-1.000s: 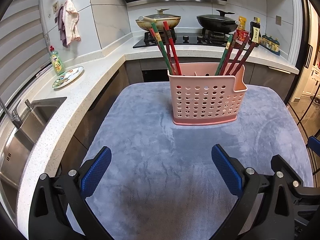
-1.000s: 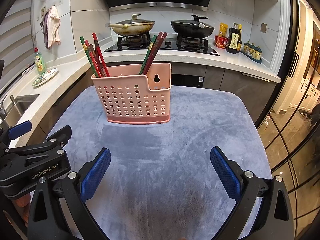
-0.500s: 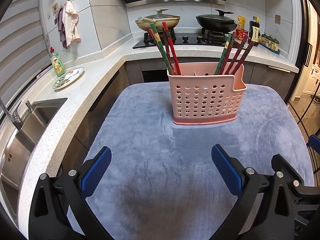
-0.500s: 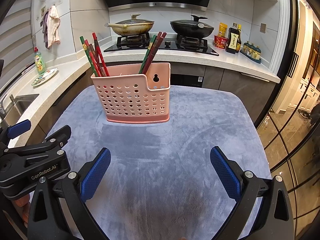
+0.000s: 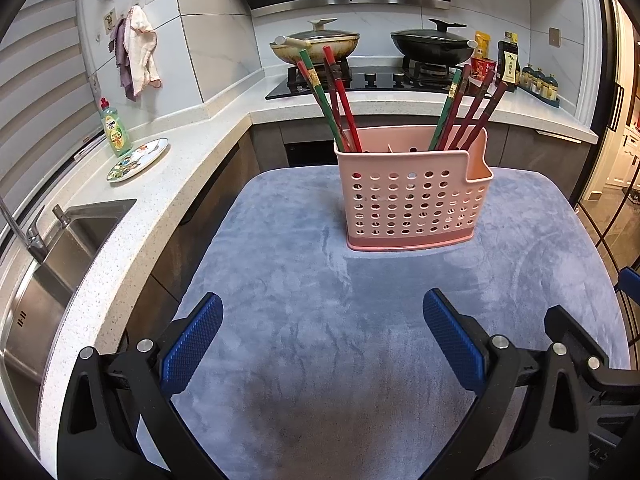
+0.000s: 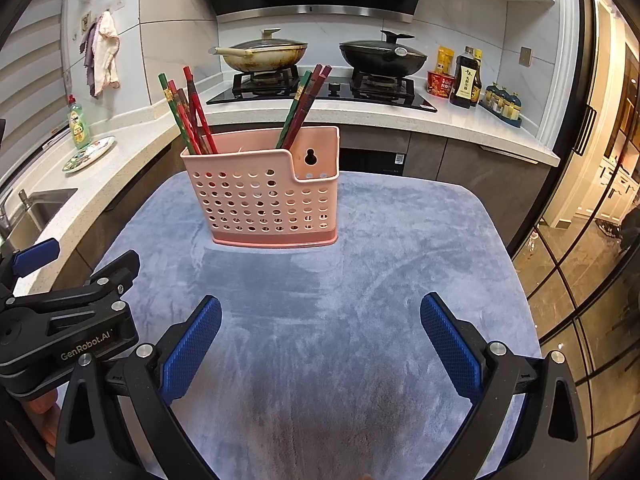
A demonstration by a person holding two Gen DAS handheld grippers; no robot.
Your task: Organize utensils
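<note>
With nothing loose on the grey cloth covering the worktop, looks nearly finished: pink holder upright mid-cloth, chopsticks standing inside in two bunches, left and right. Left gripper and right gripper hovering low, well short of the holder, fingers spread, gripping nothing. Keyhole in holder's raised back visible only from right view; sink fuller from left.

The chopsticks' lower ends are hidden inside the pink holder.
</note>
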